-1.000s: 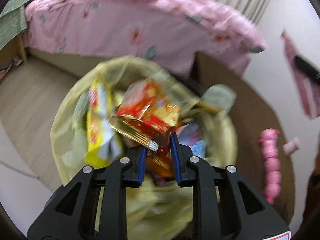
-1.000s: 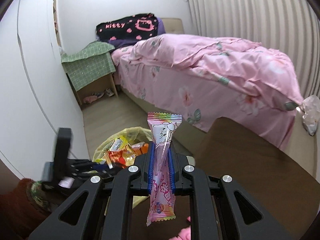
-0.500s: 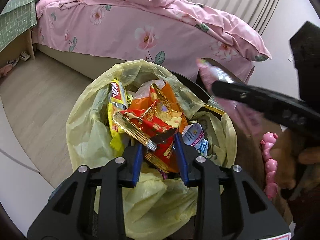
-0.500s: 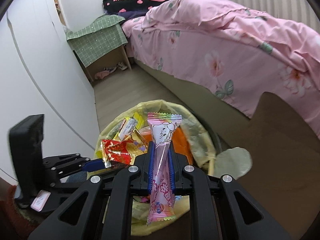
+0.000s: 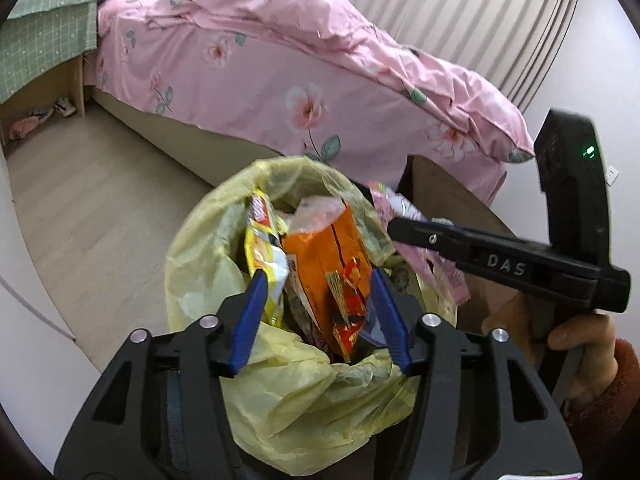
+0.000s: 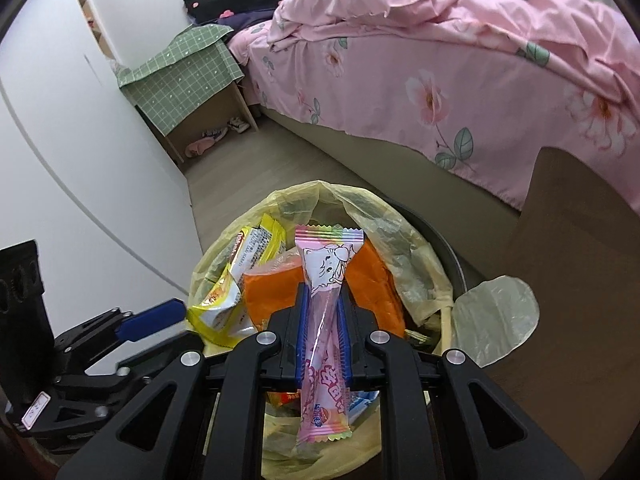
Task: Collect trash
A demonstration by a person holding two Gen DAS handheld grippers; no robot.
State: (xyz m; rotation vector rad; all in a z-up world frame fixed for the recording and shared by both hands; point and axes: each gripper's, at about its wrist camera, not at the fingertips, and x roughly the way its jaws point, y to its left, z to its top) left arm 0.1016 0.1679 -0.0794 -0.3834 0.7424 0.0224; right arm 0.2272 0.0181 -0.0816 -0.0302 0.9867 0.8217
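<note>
A bin lined with a yellow bag (image 5: 200, 272) stands below both grippers, filled with an orange packet (image 5: 324, 248), a yellow wrapper (image 5: 264, 252) and other wrappers. My left gripper (image 5: 318, 280) hangs over it, its jaws opening. A red-and-gold wrapper (image 5: 348, 312) lies loose between them on the pile, touching neither pad. My right gripper (image 6: 324, 294) hovers over the bin's right side with a long pink candy wrapper (image 6: 326, 264) upright between its blue pads. Those jaws are starting to open but the pads still touch it.
A bed with a pink floral cover (image 5: 300, 80) runs behind the bin. A brown table (image 6: 580, 260) stands to its right, with a clear plastic piece (image 6: 496, 316) at the edge. A green-clothed nightstand (image 6: 188, 76) and a white wall (image 6: 80, 140) lie to the left.
My left gripper has opened wide and let go of the red-and-gold wrapper, which now lies in the bin. My right gripper has come down over the bin with the pink wrapper.
</note>
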